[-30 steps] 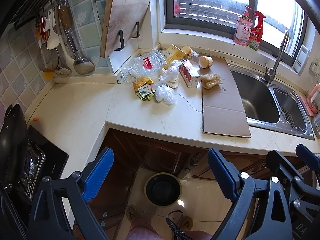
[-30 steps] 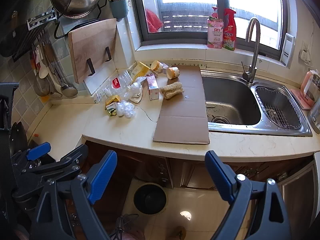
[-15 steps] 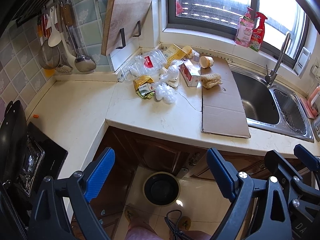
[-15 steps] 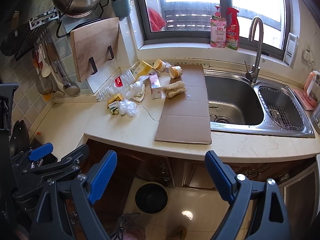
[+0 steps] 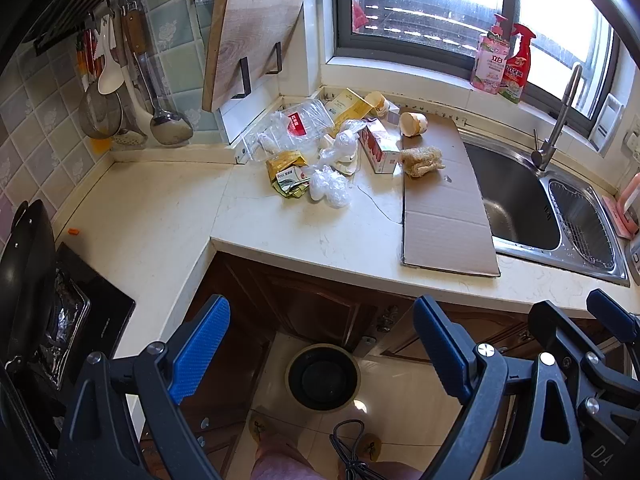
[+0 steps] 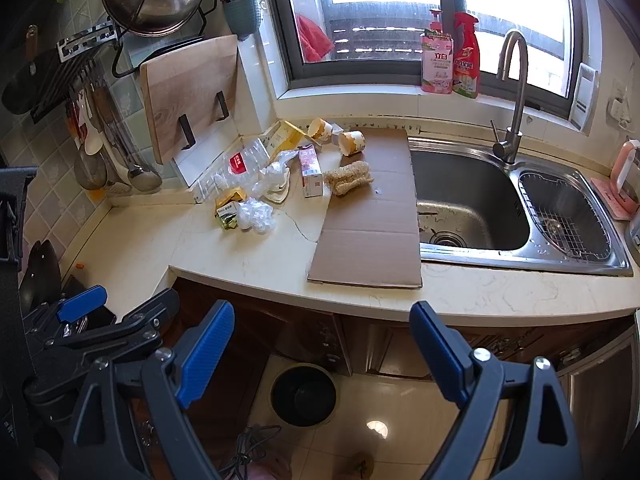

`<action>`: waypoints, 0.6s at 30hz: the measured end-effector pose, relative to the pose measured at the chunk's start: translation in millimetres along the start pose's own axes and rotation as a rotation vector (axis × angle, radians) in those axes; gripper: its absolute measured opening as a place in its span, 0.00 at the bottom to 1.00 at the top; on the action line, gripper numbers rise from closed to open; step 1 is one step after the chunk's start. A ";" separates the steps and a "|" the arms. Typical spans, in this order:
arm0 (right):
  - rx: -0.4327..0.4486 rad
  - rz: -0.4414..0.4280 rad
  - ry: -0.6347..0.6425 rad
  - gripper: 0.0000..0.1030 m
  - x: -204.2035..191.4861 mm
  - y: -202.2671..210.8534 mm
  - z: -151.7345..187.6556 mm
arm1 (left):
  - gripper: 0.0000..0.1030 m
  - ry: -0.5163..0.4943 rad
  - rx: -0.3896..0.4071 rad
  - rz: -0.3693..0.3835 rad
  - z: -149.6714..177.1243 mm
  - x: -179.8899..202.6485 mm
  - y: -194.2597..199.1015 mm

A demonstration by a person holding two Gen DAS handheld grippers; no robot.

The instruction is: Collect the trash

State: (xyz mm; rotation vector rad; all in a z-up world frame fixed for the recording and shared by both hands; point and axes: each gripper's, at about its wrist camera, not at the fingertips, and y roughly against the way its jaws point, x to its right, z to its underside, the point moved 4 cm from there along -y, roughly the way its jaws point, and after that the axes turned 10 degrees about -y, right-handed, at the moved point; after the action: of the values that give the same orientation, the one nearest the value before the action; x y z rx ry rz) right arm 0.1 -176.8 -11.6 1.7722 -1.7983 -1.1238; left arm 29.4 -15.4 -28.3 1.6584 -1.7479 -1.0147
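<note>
- Below the edge of the surface (image 5: 168, 224), out over the floor, the left gripper (image 5: 320, 340) is held with its jaws spread wide and nothing between the blue pads.
- The right gripper (image 6: 322, 344) is likewise released and empty; its own view shows the same wide gap.
- Against the frames from a second ago almost nothing is seen to have changed: both grippers are in the same place, the jaws are as wide as before, and the litter lies as it lay.
- From this it is judged that collection has not begun; no piece has been lifted, and the first reach is yet to be made.
- The trash is gathered in the far corner of the surface: a yellow wrapper (image 5: 286, 172), crumpled clear plastic (image 5: 330, 188), a clear bag with a red label (image 5: 298, 126), a small pink carton (image 5: 378, 146) and a yellow packet (image 5: 350, 108).
- A sheet of cardboard (image 5: 444, 216) lies flat beside the sink (image 5: 516, 200), with a fibrous scrubber (image 5: 422, 162) and a tipped paper cup (image 5: 414, 123) on it.
- A round bin (image 5: 324, 376) stands on the floor tiles beneath the surface, well apart from the litter.
- Around the room are seen a cutting board (image 5: 248, 32) racked on the tiled wall, hanging utensils (image 5: 132, 80), two bottles (image 5: 502, 64) on the sill, and a black pan (image 5: 24, 292) at the left.
</note>
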 end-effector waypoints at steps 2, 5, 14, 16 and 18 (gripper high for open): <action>-0.002 -0.003 0.003 0.88 2.0 0.6 0.5 | 0.89 0.005 -0.002 0.000 1.1 2.6 0.9; -0.001 -0.008 0.004 0.88 3.1 1.0 1.0 | 0.89 0.013 -0.002 0.001 2.6 6.6 1.8; -0.009 -0.052 0.024 0.88 15.3 7.4 5.6 | 0.89 0.038 0.000 -0.030 12.7 15.3 13.1; -0.012 -0.067 0.024 0.88 17.9 9.5 6.9 | 0.89 0.041 0.000 -0.040 14.0 17.5 16.7; -0.013 -0.083 0.024 0.88 19.9 11.3 7.0 | 0.89 0.041 0.001 -0.052 14.7 19.5 21.1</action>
State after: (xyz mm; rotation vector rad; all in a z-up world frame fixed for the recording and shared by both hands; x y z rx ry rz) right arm -15.2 -195.1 -12.6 1.8597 -1.7141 -1.1386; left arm 3.0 -32.8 -22.3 1.7214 -1.6868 -0.9959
